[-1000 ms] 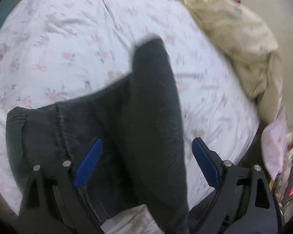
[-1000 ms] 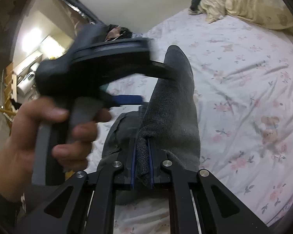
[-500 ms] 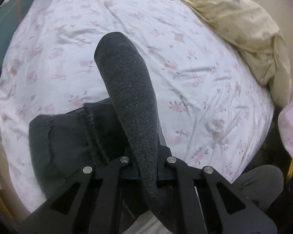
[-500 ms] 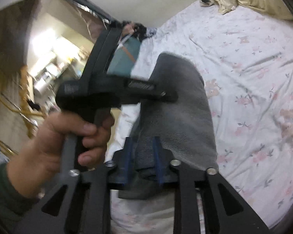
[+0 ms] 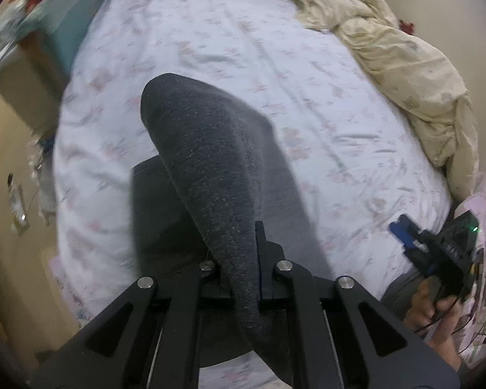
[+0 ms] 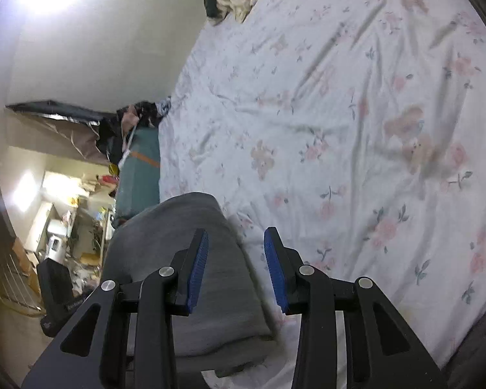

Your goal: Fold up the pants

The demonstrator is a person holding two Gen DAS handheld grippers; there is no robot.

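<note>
Dark grey pants [image 5: 217,175] hang in a raised fold over the flowered bed sheet [image 5: 230,48]. My left gripper [image 5: 243,259] is shut on the pants fabric, which drapes down between its jaws and below them. In the right wrist view the pants [image 6: 178,246] lie at the lower left, by the bed's edge. My right gripper [image 6: 236,265] is open and empty, its blue pads [image 6: 197,265] just above and to the right of the cloth. It also shows in the left wrist view [image 5: 414,246], off to the right.
A cream blanket [image 5: 405,64] is bunched along the far right of the bed. A teal box [image 6: 139,175] stands at the bed's left side. Cluttered floor and shelves [image 6: 64,227] lie beyond the left edge.
My right gripper has let go of the pants, opened, and swung away to the right. My left gripper has stayed shut on the fabric and lifted it higher.
</note>
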